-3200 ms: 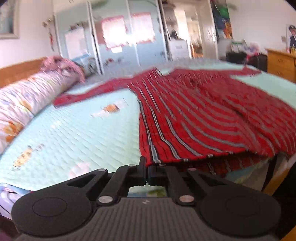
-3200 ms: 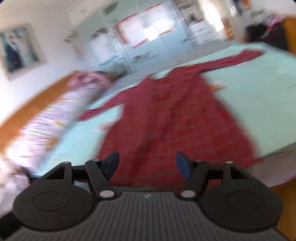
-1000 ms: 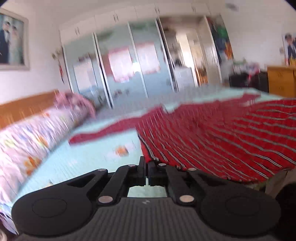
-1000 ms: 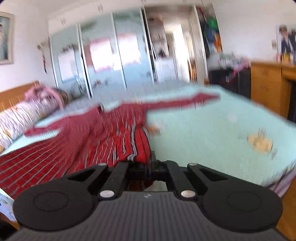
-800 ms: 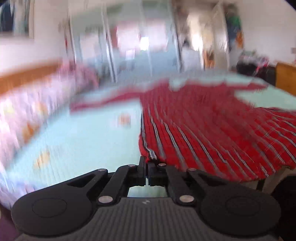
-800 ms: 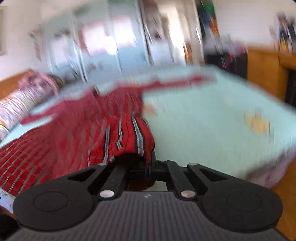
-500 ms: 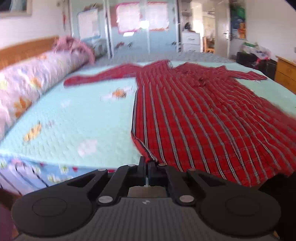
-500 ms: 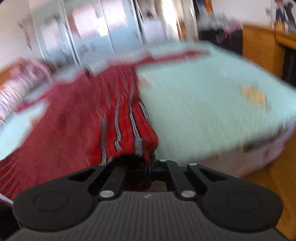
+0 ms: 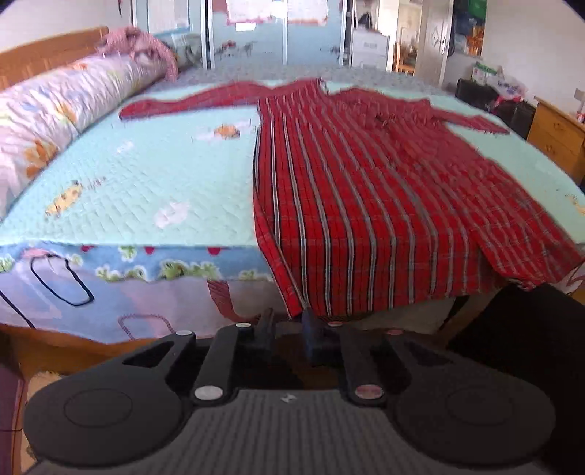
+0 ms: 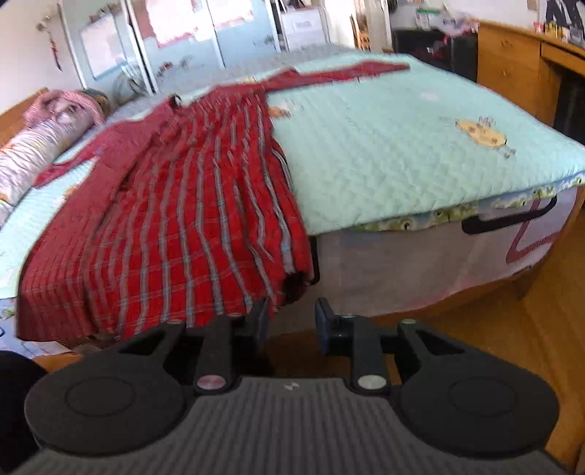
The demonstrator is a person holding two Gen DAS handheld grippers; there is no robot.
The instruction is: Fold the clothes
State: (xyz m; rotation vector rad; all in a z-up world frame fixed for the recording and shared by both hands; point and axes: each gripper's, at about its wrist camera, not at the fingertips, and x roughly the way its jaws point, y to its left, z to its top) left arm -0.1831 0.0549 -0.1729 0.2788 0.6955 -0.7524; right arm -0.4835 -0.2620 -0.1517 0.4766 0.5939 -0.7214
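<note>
Covering the bed (image 9: 139, 175) is a quilted pale-green spread printed with small cartoon figures; its patterned border hangs over the near edge above a wooden frame. A red plaid garment (image 9: 351, 190) lies flat on the spread, sleeves out to either side at the far end, hem draped over the near edge of the mattress. A long floral bolster (image 9: 55, 109) runs along the wooden headboard side, with a pink cloth bundle (image 9: 139, 44) at its far end. Mirrored wardrobe doors (image 9: 248, 29) fill the far wall. A wooden dresser (image 10: 512, 65) stands beside the bed, and the floor (image 10: 548, 321) is wood.

The left gripper (image 9: 287, 325) sits just below the hem's left corner. Its jaws have just been opening and now stand slightly apart; the hem hangs just above the gap, not pinched.

The right gripper (image 10: 290, 318) sits below the hem's right corner. Its jaws have just been opening and are spread, with the cloth's edge brushing the left finger (image 10: 260, 318) and nothing clamped.
</note>
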